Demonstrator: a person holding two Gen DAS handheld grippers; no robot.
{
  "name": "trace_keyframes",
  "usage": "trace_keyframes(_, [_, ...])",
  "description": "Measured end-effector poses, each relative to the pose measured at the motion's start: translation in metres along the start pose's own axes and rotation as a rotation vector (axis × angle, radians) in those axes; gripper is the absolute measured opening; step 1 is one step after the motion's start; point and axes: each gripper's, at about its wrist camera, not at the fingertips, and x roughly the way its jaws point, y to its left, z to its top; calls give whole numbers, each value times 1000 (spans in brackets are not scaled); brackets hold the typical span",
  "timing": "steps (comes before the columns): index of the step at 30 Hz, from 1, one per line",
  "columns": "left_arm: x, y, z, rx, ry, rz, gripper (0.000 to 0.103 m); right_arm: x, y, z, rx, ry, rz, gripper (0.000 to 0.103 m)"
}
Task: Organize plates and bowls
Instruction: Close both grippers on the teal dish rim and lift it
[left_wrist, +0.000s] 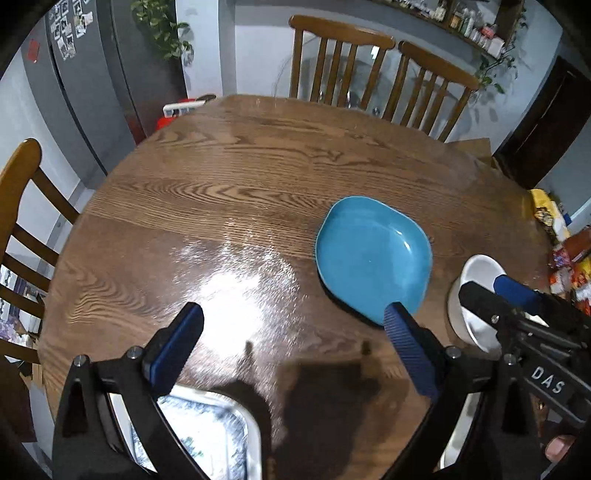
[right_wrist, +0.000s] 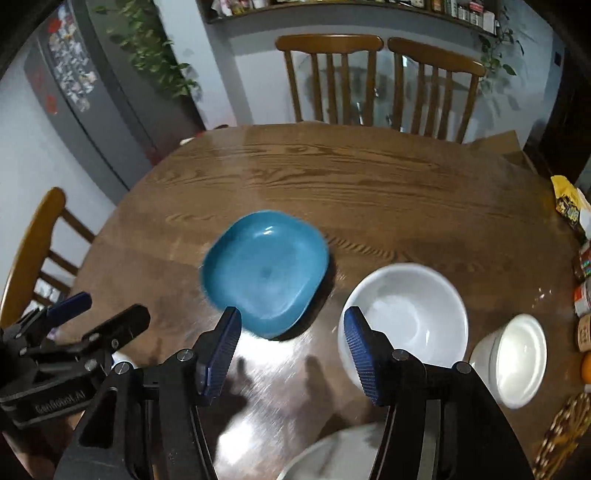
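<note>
A blue squarish plate (left_wrist: 373, 254) lies on the round wooden table (left_wrist: 229, 177); it also shows in the right wrist view (right_wrist: 264, 271). A large white bowl (right_wrist: 406, 317) stands right of it, and a smaller white bowl (right_wrist: 517, 354) further right. A white plate edge (right_wrist: 325, 454) shows at the bottom. My left gripper (left_wrist: 293, 321) is open and empty, its right finger near the blue plate's near edge. My right gripper (right_wrist: 291, 325) is open and empty, hovering between the blue plate and the large bowl. A metal tray (left_wrist: 207, 435) lies under the left gripper.
Two wooden chairs (right_wrist: 376, 81) stand at the table's far side, another chair (left_wrist: 22, 206) at the left. Snack packets and jars (right_wrist: 576, 258) crowd the right edge. A grey fridge (left_wrist: 85, 74) stands at the back left.
</note>
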Motion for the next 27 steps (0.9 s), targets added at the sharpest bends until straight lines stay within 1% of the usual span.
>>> trace_keyframes(3, [22,-5,7,-24,22,5,97,18,-8,11,-9,16,-14,59])
trace_keyframes(5, [30,-4,8,-37,26,3,97,27,-8,16,-33,21,-26,59])
trace_keyframes(7, [39,-8,9,-32,18,19,96,38,-9,21,-59,30,-38,59])
trace_keyframes(9, [45,-9,8,-30,21,24,93,49,-9,26,-84,38,-42,59])
trace_keyframes(11, [54,-9,8,-31,37,21,84,59,-6,29,-124,47,-66,59])
trace_keyframes(13, [63,-8,6,-39,56,17,78,67,-4,30,-156,59,-82,59])
trace_keyframes(14, [64,-8,7,-42,62,18,74,70,-4,31,-162,68,-84,59])
trace_keyframes(15, [68,-8,6,-45,72,16,71,74,-4,33,-172,76,-84,59])
trace_keyframes(17, [73,-8,5,-44,89,3,61,79,-3,34,-197,86,-93,59])
trace_keyframes(18, [74,-8,5,-44,94,-1,59,83,-1,33,-215,92,-94,59])
trace_keyframes(20, [77,-9,5,-33,107,-15,49,87,-1,33,-227,103,-89,53])
trace_keyframes(21, [76,-10,4,-20,97,-6,47,89,0,33,-229,111,-85,43])
trace_keyframes(22, [76,-11,3,-14,96,-8,40,91,0,32,-232,117,-77,30])
trace_keyframes(23, [74,-11,4,-8,90,-14,27,92,0,32,-234,124,-73,23])
trace_keyframes(24, [73,-11,4,-11,91,-21,20,94,0,33,-230,133,-71,17])
trace_keyframes(25, [75,-11,4,-15,95,-30,14,94,0,32,-223,136,-60,11])
trace_keyframes(27, [75,-10,3,-12,95,-33,14,93,-1,33,-210,133,-58,10])
